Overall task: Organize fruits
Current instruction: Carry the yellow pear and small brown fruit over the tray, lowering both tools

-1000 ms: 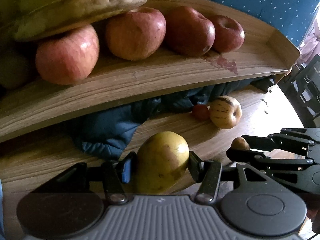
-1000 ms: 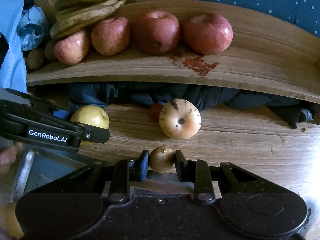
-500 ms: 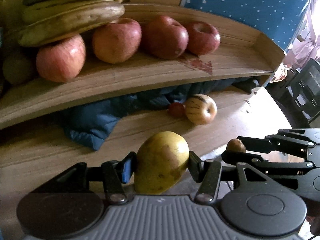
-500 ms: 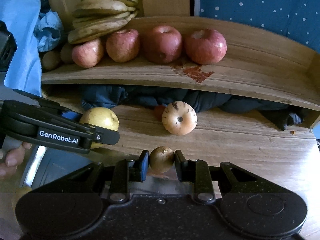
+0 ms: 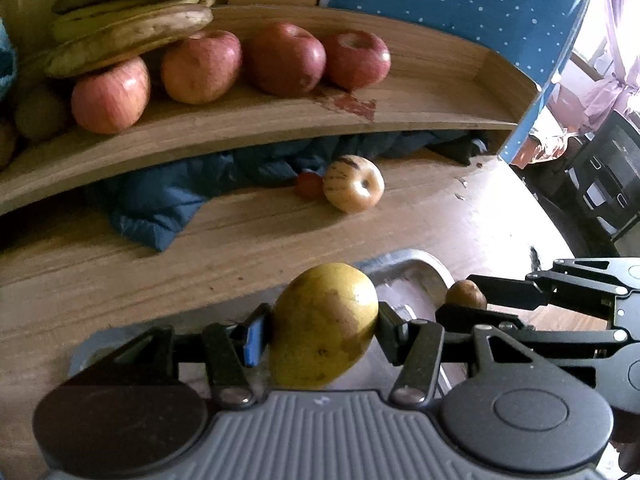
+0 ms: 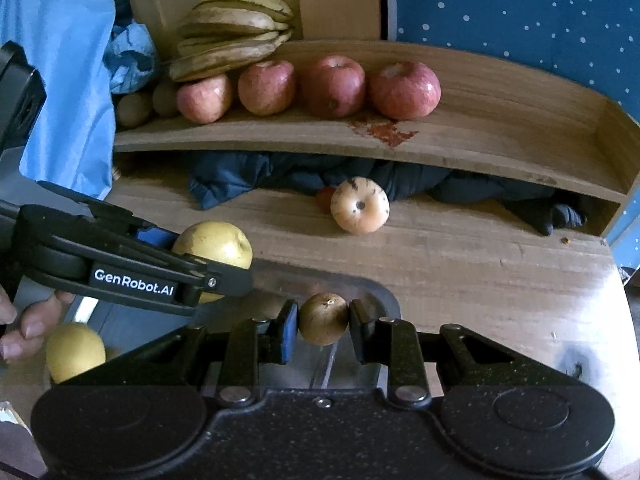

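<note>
Pear [image 5: 324,326] is sitting clamped in the left gripper [image 5: 320,328]; the right gripper [image 6: 324,320] is pinching a small brown fruit [image 6: 324,319] above the tray [image 5: 408,270].

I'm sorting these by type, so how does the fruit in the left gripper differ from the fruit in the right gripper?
The yellow-green fruit in the left gripper is much bigger than the small brown fruit in the right gripper. The yellow-green fruit is elongated with brownish blotches; the small brown fruit is round and evenly dull brown. Both are clamped between their jaws, above a metal tray.
</note>
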